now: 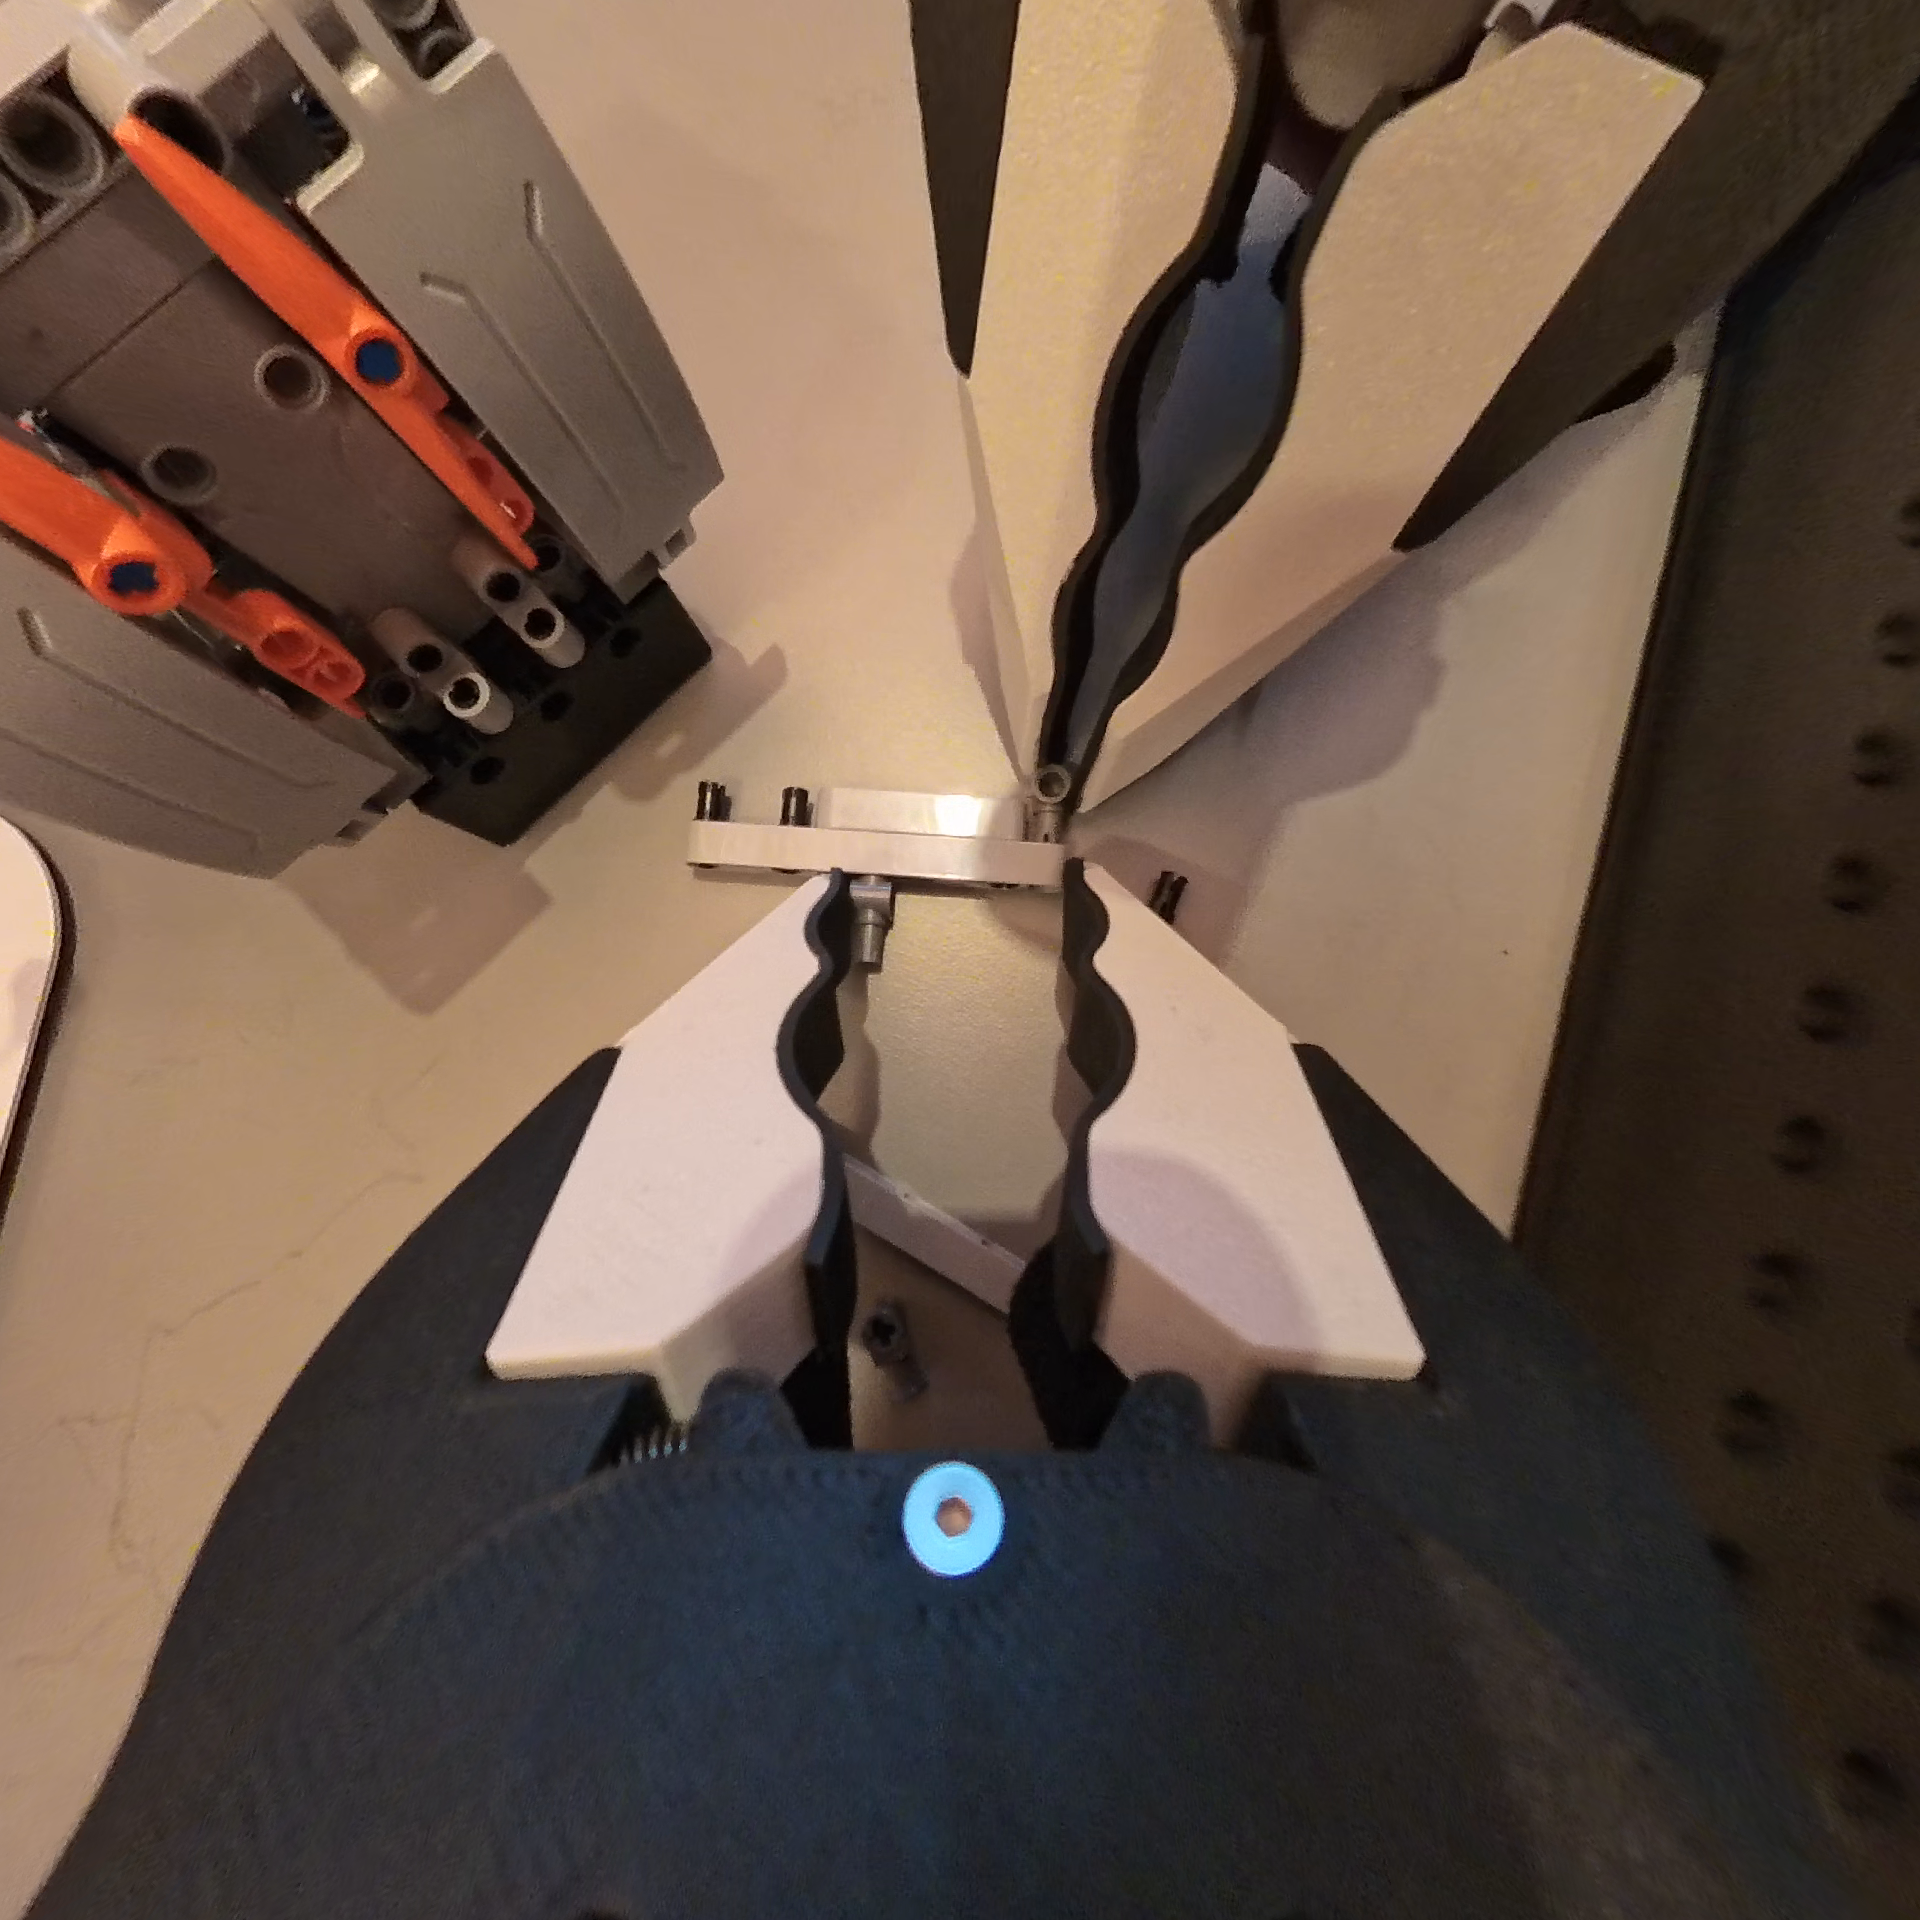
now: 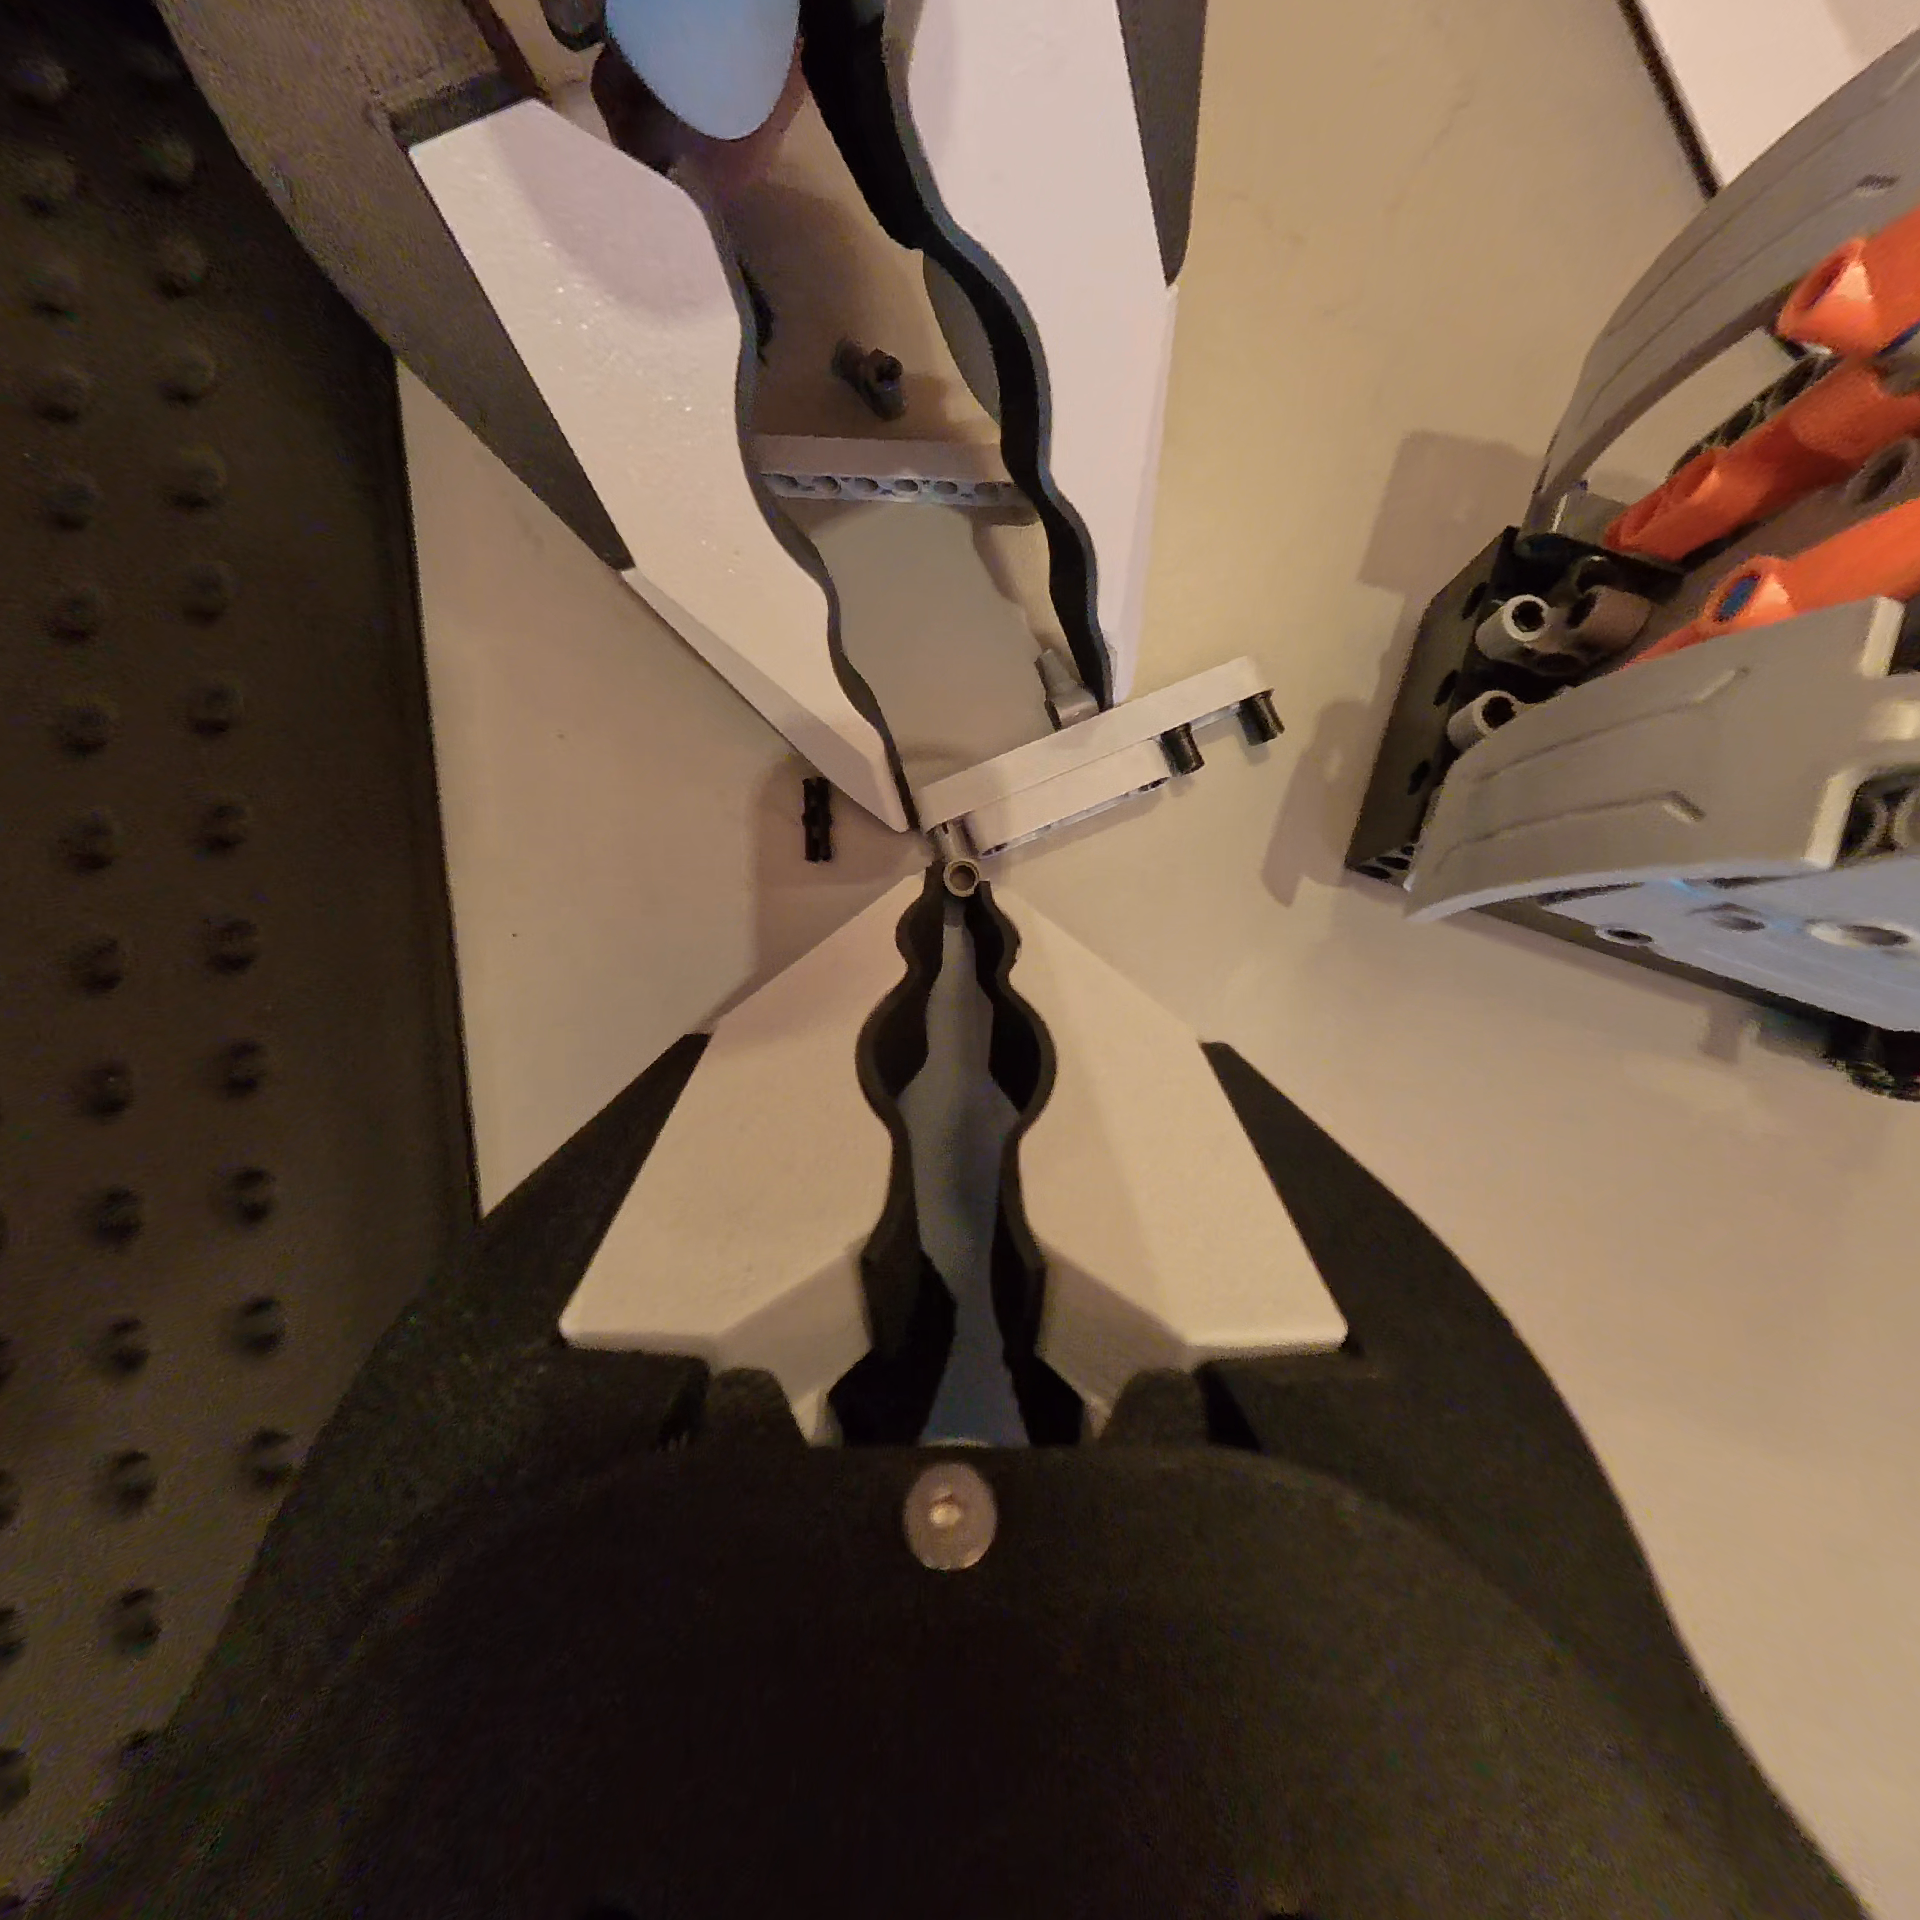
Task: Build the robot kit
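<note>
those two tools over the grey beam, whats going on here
Two hand-held tools meet over a light grey building-toy beam on a pale table. The left tool straddles the beam with its jaws open around it. The right tool is shut on a small grey pin at the beam's end. Black pins stick out of the beam's other end. A larger grey, black and orange toy model sits nearby, untouched, and a loose black pin lies beside the tools.

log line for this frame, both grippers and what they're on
left gripper: jaws astride grey beam | right gripper: shut on small grey pin at beam end | grey-orange brick model: apart on table
</note>
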Demonstrator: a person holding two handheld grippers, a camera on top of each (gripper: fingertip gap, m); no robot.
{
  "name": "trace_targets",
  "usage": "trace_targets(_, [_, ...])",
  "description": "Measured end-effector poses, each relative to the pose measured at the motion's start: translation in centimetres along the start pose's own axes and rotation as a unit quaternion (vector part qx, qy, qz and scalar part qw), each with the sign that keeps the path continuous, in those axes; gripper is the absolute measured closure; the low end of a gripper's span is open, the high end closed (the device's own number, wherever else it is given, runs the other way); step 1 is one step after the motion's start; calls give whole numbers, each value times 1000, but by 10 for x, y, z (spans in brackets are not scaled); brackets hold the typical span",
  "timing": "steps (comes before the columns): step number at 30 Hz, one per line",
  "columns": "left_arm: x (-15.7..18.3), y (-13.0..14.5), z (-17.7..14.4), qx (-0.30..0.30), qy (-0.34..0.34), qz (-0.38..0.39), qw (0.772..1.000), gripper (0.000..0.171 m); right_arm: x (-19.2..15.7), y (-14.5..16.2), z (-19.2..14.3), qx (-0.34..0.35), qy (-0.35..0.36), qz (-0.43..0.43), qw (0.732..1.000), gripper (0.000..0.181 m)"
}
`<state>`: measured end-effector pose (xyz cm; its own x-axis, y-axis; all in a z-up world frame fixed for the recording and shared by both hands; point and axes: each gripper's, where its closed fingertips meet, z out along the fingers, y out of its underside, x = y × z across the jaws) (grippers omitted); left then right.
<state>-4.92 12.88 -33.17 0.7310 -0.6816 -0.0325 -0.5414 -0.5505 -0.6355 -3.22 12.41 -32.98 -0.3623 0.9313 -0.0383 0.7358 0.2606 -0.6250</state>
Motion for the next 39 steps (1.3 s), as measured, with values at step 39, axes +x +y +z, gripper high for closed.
trace_targets(39, [-5,-8,-2,-9,-70,125,990,133,1,0,1,-41,-7,-97,994,181])
